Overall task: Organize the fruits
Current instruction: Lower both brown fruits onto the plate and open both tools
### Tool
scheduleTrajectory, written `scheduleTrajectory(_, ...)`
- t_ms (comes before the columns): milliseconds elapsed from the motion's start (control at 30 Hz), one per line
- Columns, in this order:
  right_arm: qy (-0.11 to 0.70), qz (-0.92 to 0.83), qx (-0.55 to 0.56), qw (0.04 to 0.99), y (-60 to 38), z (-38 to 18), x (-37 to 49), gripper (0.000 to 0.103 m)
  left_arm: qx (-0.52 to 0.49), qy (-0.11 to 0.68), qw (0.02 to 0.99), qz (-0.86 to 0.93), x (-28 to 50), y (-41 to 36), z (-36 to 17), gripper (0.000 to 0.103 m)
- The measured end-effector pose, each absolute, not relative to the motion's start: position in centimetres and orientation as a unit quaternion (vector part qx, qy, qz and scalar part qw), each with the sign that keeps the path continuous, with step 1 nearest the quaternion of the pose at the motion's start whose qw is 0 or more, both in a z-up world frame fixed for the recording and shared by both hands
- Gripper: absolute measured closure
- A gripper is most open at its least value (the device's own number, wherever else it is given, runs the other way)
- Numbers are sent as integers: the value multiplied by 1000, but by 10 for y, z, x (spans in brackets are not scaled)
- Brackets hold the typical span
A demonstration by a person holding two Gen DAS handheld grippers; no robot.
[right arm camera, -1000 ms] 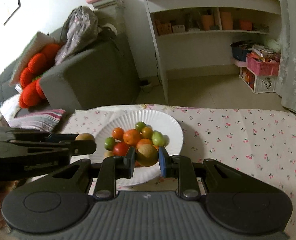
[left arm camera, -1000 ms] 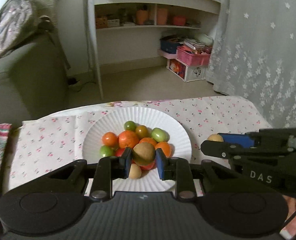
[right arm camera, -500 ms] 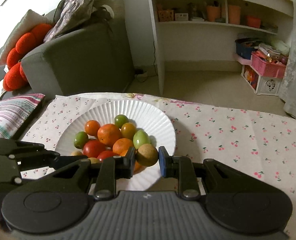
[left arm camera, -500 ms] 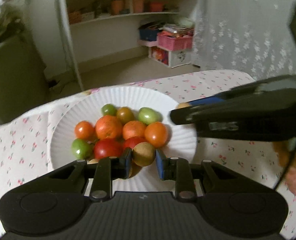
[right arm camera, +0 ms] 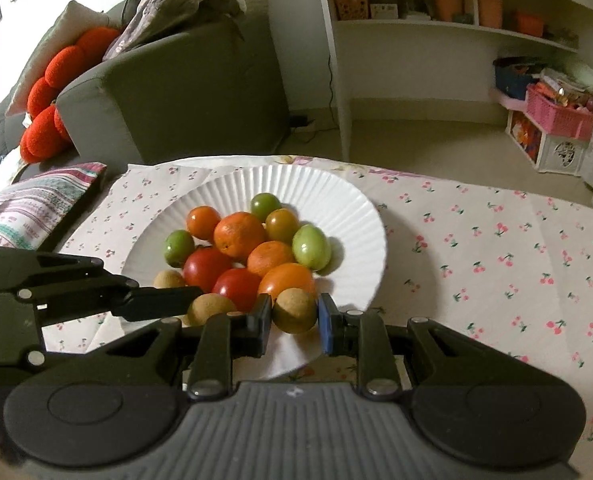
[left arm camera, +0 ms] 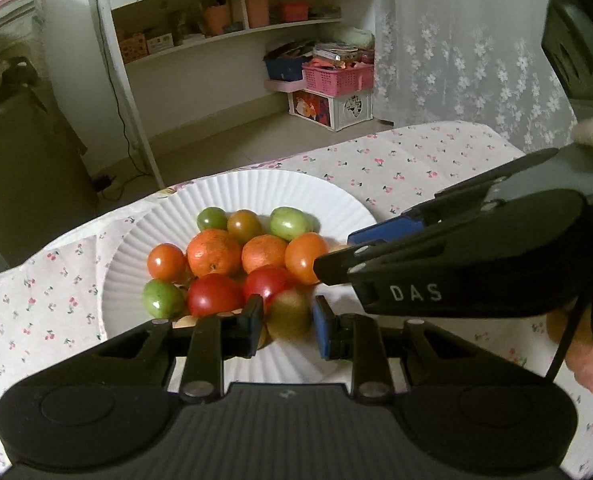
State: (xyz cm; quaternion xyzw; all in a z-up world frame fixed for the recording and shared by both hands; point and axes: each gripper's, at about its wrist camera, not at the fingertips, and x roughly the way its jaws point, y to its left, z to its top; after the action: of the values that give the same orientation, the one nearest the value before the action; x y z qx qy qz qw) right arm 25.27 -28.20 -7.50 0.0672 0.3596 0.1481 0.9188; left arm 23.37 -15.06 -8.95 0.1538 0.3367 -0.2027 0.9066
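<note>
Now both hand-held grippers low over plate [right arm camera: 360, 216], each straddling brown fruit.

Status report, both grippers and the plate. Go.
Left gripper: brown fruit between open fingers, blurred. Right gripper shut on its brown fruit. Both over paper plate, fruit pile close ahead, grippers crowd each other.

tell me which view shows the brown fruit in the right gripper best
The right wrist view: the brown fruit sits sharp and unobstructed in the right gripper. In the left wrist view only a sliver of it peeks out behind that gripper's fingers.
</note>
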Motion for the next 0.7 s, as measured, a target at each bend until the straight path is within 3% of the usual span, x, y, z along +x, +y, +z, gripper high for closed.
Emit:
scheduleTrajectory(533,355,128,111,919,-293,-57,242,74,55,337,925,-169,234,-88,-43,97)
scheduleTrajectory(700,357,132,77,922,-279,-51,225,68,50,359,923,-130,221,-89,-44,87)
